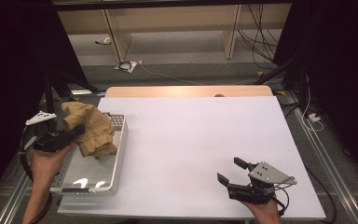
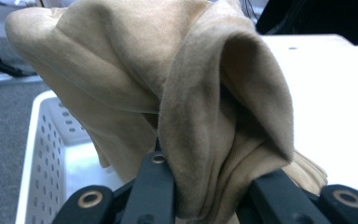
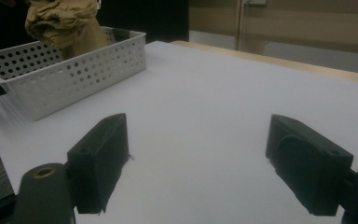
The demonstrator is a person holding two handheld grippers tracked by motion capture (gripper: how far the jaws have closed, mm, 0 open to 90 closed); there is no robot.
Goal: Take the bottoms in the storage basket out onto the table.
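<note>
Tan garment (image 1: 89,129) is held bunched above the far end of the white perforated basket (image 1: 120,154) at the table's left side, high view. It is pinched by the left gripper (image 1: 77,132), approx. at its near-left fold, so the bulk hangs toward the basket floor; whether the lowest folds touch that floor can't be told from here. The grip looks chosen to lift the cloth clear of the basket walls. The right gripper (image 1: 229,171) is rested low on the white table (image 1: 191,140), near the front edge, jaws spread, nothing between them. Wide bare tabletop is left between basket and right gripper, so room for laying the garment out seems ample; the basket's right wall is the edge to be cleared first.

Left gripper view: the jaws are clamped on a thick fold of the garment (image 2: 205,140), cloth draped over and ahead of them. Basket wall (image 2: 39,140) is seen below-left, table to the right.

Right gripper view: the jaws stand well apart over bare table (image 3: 214,93). Basket (image 3: 74,79) sits far left, garment (image 3: 65,21) raised above its rim.
</note>
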